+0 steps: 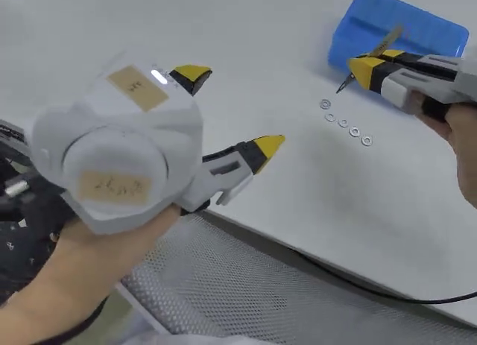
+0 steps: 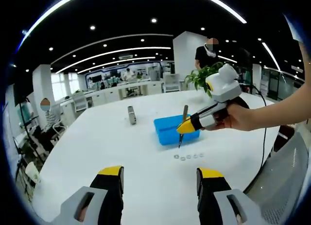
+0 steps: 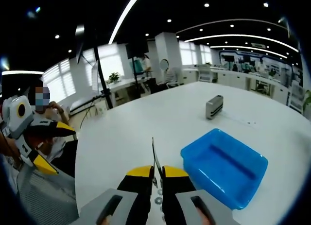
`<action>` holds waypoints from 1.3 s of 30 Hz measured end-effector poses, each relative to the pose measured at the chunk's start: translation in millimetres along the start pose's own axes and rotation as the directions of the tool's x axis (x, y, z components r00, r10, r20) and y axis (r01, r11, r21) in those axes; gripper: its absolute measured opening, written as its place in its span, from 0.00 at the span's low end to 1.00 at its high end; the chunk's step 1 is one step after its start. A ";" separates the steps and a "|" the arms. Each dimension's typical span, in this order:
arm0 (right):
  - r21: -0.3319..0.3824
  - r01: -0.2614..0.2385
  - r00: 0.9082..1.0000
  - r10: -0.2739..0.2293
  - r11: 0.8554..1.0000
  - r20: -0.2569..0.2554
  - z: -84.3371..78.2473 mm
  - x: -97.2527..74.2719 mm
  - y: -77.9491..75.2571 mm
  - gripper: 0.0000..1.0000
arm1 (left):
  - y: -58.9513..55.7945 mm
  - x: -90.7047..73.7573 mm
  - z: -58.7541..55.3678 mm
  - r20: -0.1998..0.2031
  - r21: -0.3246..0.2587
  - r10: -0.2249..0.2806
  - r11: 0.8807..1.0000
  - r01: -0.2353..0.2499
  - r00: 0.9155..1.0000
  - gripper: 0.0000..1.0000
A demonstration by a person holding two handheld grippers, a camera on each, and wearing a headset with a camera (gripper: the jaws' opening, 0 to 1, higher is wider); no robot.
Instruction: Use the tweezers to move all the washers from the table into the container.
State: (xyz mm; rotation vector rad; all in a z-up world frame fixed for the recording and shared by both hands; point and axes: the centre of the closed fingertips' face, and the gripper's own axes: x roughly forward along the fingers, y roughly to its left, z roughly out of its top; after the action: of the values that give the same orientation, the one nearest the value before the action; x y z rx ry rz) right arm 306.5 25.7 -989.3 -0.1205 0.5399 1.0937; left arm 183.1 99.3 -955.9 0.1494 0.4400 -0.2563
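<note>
white table [image 1: 298,188], washers [image 1: 344,123], blue container [image 1: 436,24], grey block [image 2: 131,114]

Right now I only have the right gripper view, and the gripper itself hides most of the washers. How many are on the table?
Observer: Five washers, in a short curved row on the table, beside the blue container.
Operator: Is the tweezer tip on one?
Observer: Seemingly not. In the left gripper view the tweezers, clamped in the right gripper, point down with the tip just above the end of the row. I see no washer in it.
Operator: Where's the left gripper?
Observer: The left gripper is open and holds nothing. It is near the table's front edge, well apart from the washers.
</note>
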 end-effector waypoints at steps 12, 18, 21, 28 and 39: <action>-0.004 0.015 1.000 -0.015 1.000 -0.021 -20.0 17.8 -18.0 0.04 | 11.9 3.1 -10.0 -0.037 0.036 0.064 0.997 -0.063 0.997 0.83; 0.020 -0.004 0.999 0.005 1.000 -0.039 -23.8 22.9 -16.9 0.04 | 6.9 8.4 -20.1 -0.078 0.012 0.037 0.999 -0.036 0.996 0.89; -0.007 0.006 0.999 -0.007 1.000 -0.049 -25.7 22.9 -17.7 0.04 | 5.2 8.0 -21.7 -0.081 0.026 0.034 0.999 -0.032 0.996 0.90; -0.022 0.015 0.999 -0.016 1.000 -0.050 -28.9 26.9 -17.9 0.04 | 0.9 10.4 -25.5 -0.094 0.015 -0.003 1.000 0.004 0.996 0.96; -0.106 0.028 0.996 -0.037 0.994 -0.081 -30.1 25.6 -11.3 0.02 | 4.2 11.9 -33.6 -0.134 0.041 0.019 0.999 -0.013 0.991 0.96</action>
State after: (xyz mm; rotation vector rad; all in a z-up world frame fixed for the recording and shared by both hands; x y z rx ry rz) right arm 314.4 30.6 -1029.3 -0.2659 0.5531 1.0887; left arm 181.2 107.4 -990.8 0.2103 0.5670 -0.2402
